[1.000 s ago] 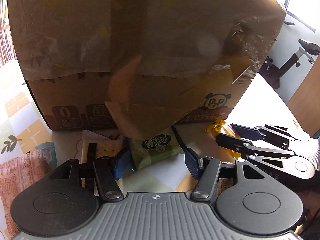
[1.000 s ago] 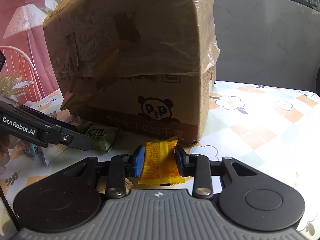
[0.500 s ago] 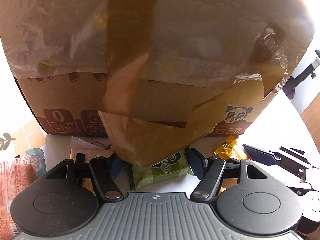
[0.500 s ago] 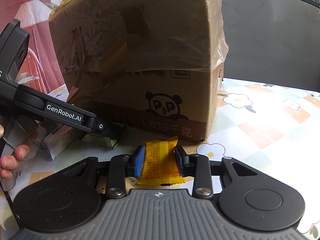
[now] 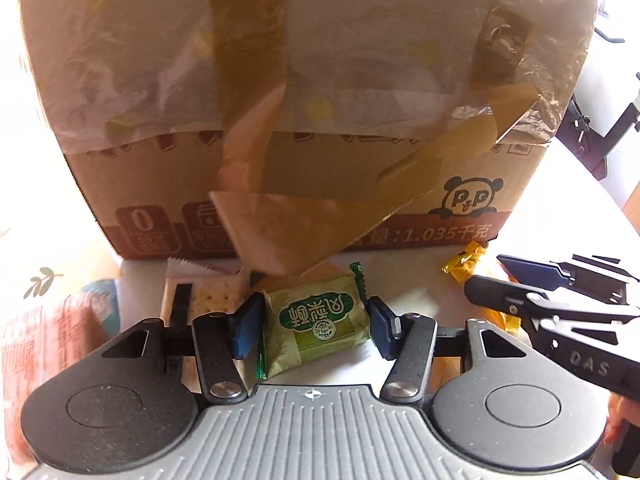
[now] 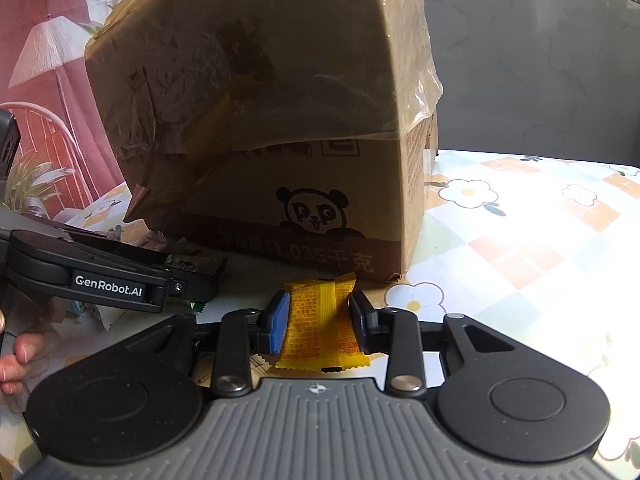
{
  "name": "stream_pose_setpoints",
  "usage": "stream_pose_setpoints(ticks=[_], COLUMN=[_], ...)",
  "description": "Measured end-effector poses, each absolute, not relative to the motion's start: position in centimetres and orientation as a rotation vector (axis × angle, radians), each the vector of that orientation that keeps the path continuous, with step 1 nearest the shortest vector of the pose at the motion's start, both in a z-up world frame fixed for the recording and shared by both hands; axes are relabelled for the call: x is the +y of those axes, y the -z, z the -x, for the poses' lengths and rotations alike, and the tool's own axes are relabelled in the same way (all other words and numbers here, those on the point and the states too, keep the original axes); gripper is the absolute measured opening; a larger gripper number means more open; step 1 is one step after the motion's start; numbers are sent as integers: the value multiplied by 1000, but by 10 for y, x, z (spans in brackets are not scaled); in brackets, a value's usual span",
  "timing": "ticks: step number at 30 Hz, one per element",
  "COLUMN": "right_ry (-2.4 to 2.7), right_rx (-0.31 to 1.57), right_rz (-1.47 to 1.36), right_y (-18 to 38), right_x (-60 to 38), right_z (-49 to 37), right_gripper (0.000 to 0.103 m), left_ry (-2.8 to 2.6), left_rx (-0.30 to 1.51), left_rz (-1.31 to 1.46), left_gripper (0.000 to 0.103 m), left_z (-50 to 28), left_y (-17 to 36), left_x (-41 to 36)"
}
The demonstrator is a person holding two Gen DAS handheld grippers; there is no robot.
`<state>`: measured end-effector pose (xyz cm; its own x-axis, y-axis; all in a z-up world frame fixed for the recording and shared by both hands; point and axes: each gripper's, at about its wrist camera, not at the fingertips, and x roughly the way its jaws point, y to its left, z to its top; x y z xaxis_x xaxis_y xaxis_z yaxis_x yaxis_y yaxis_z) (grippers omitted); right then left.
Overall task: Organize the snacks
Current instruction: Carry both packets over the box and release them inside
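Note:
A green snack packet (image 5: 316, 320) lies on the table between the fingers of my left gripper (image 5: 314, 326); the pads touch its two sides. My right gripper (image 6: 320, 326) is shut on a yellow snack packet (image 6: 320, 328), which also shows in the left wrist view (image 5: 466, 266). A big cardboard box (image 5: 304, 92) with a panda logo and loose tape stands right behind both packets, and it shows in the right wrist view (image 6: 272, 120). The left gripper (image 6: 192, 280) appears at the left of the right wrist view, over the green packet.
A cracker packet (image 5: 208, 294) and a pink snack bag (image 5: 48, 344) lie left of the left gripper. The flowered tablecloth (image 6: 520, 232) stretches to the right of the box. A dark chair back (image 6: 540, 60) stands behind the table.
My left gripper has moved forward and closed in around the green packet. The right gripper has kept its hold on the yellow packet and shifted a little nearer the box.

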<state>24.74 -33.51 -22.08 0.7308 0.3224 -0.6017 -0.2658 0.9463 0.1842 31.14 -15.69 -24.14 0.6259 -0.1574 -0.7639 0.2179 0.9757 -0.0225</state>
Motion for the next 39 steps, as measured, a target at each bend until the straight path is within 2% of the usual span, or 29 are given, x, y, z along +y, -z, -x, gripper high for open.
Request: stream_pose_setpoints(ticks=[6, 13, 19, 29, 35, 39], right_ry=[-311, -286, -297, -359, -393, -355], right_rx=[663, 581, 592, 389, 333, 338], right_rz=[-90, -132, -128, -68, -67, -44], right_y=[219, 213, 196, 91, 31, 14], right_x=[-335, -346, -339, -332, -322, -311], right_z=[-244, -228, -212, -179, -212, -247], right_gripper=[35, 35, 35, 35, 35, 35], left_ry=[261, 291, 274, 328, 305, 325], left_rx=[834, 790, 739, 561, 422, 384], left_rz=[-44, -65, -17, -98, -65, -56], left_gripper=[59, 59, 59, 59, 59, 59], left_z=[-288, -259, -256, -238, -262, -297], left_y=[238, 215, 183, 92, 35, 12], left_x=[-141, -123, -96, -34, -27, -44])
